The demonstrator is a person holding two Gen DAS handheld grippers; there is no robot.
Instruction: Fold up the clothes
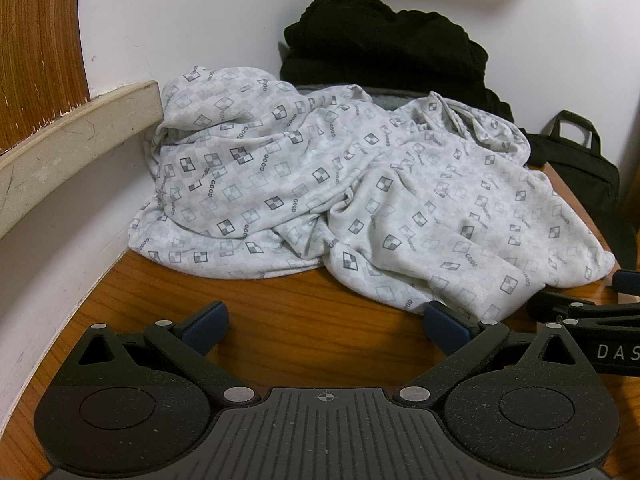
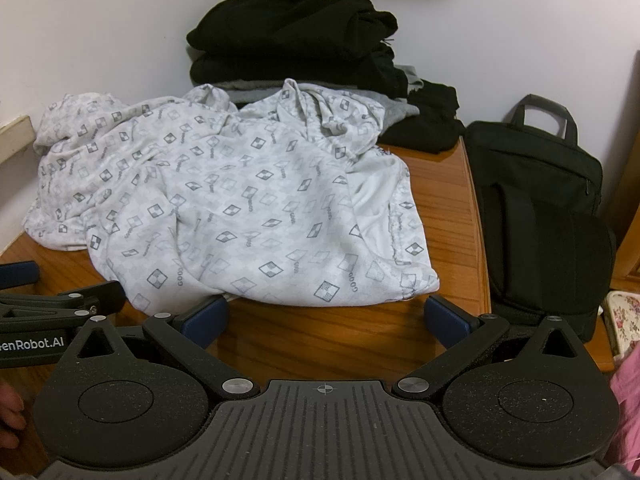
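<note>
2 grippers, left gripper (image 1: 326,326) and right gripper (image 2: 326,322), jaws apart, face 1 crumpled white patterned hoodie (image 2: 240,200); 1 black clothes stack (image 2: 296,36) behind; 1 black bag (image 2: 536,200).

A wooden worktop (image 1: 320,332) of warm orange-brown grain fills a corner between two plain white walls (image 1: 208,20). Along the left wall runs a pale beige rail (image 1: 76,128), scuffed, with a panel of darker wood (image 1: 40,48) above it. Past the worktop's right edge stands a black bag (image 2: 536,216), and beside that a floral-patterned cloth (image 2: 624,320). Soft, even light.
</note>
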